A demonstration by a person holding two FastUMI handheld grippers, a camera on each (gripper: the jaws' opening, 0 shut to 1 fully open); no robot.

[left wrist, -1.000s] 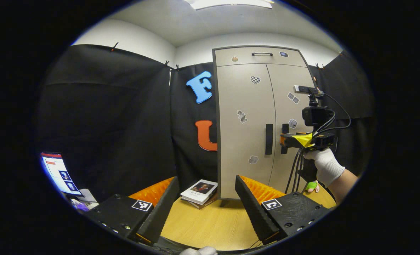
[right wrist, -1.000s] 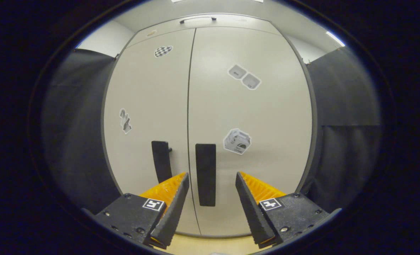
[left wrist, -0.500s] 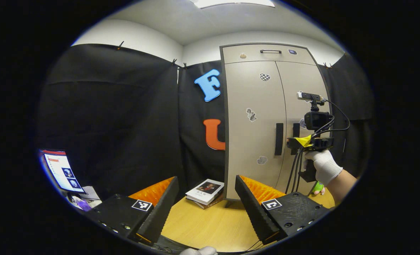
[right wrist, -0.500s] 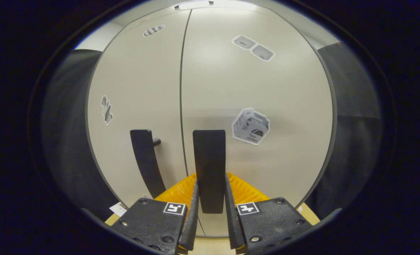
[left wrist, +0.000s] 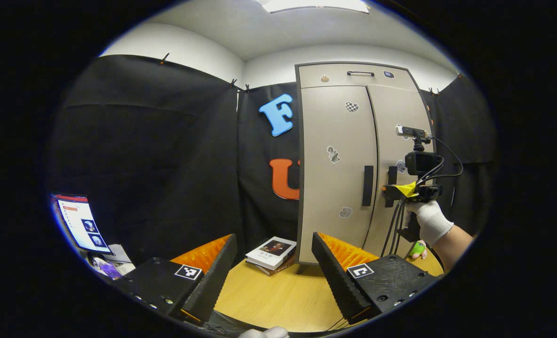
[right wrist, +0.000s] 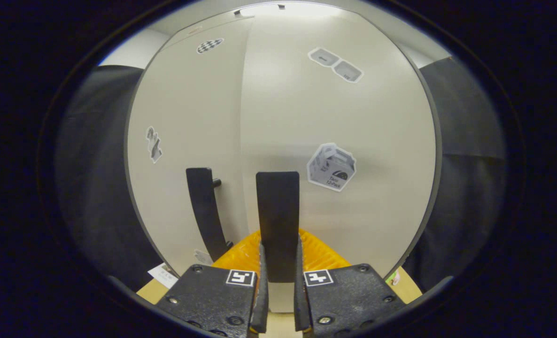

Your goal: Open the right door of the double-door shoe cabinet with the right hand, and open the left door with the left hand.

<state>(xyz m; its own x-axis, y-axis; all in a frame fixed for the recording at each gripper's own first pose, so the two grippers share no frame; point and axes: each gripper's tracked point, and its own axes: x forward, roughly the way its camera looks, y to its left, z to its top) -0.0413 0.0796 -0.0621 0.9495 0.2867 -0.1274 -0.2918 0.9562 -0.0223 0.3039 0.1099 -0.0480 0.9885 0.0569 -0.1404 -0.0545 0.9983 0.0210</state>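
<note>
our right tongs (right wrist: pixel 278 300), clamped on the right door handle (right wrist: pixel 277 211), have now cracked the right door (right wrist: pixel 353 211) open, while our left tongs (left wrist: pixel 271 277) wait open.

Light's coming from a ceiling panel (left wrist: pixel 313 4) overhead, bright and even on my left gripper view. Fisheye bends the cabinet (left wrist: pixel 353 159) edges hard toward the rim. On my right gripper view there's a glare patch at the cabinet's top, doors evenly lit, a soft shadow band across the right door (right wrist: pixel 353 141). The fingers (right wrist: pixel 261 300) up close look slightly soft.
</note>
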